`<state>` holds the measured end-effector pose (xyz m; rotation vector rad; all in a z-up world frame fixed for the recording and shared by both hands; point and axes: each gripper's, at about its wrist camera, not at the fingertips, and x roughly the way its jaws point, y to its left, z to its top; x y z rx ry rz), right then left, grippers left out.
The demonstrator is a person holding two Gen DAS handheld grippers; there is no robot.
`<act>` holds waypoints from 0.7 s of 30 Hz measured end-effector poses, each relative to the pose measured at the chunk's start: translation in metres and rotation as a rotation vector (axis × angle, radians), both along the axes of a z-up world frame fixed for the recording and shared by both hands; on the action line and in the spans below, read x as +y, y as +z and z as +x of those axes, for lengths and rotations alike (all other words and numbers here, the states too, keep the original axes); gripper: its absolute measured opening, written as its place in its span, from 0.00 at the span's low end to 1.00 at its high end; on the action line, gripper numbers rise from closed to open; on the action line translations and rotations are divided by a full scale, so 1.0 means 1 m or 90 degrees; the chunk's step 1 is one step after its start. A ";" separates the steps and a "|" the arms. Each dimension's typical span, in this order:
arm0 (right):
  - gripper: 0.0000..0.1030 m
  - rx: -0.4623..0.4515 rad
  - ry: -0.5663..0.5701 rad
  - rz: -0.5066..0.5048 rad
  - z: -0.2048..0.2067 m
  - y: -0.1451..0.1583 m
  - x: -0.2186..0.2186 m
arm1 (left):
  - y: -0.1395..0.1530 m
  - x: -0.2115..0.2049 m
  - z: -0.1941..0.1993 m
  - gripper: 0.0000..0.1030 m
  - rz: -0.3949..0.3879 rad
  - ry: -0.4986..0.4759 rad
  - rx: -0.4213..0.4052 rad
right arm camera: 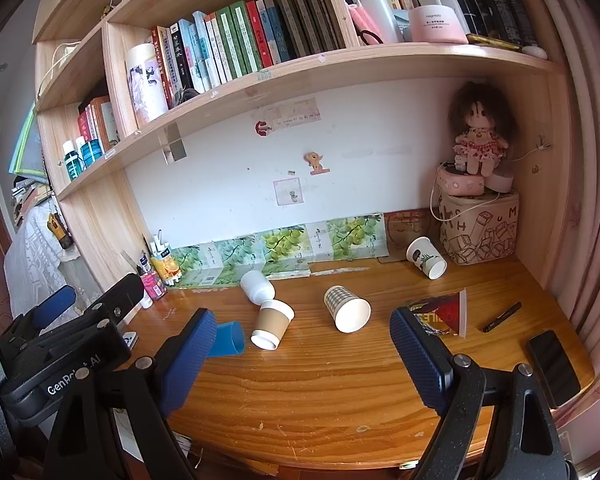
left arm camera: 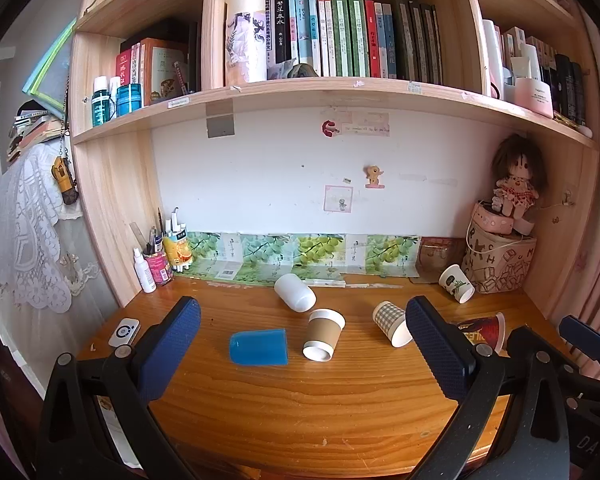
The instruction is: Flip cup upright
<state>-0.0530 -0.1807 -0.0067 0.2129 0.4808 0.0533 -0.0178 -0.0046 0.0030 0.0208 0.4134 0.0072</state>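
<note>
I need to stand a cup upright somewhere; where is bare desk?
Bare wood runs along the desk's front edge, nearer than the brown-sleeved cup and checked cup. The back row is crowded; the right holds a pen and phone.

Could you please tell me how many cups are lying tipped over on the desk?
6: blue cup, brown-sleeved cup, white cup, checked cup, red printed cup flattened, plant-print cup by the bag.

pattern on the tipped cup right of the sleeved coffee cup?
Checked cup: beige-grey gingham check, white inside; clearest in right wrist view.
</note>
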 end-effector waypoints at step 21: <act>0.87 0.010 0.001 0.022 -0.012 -0.004 -0.001 | 0.000 -0.004 -0.017 0.99 0.021 -0.001 0.003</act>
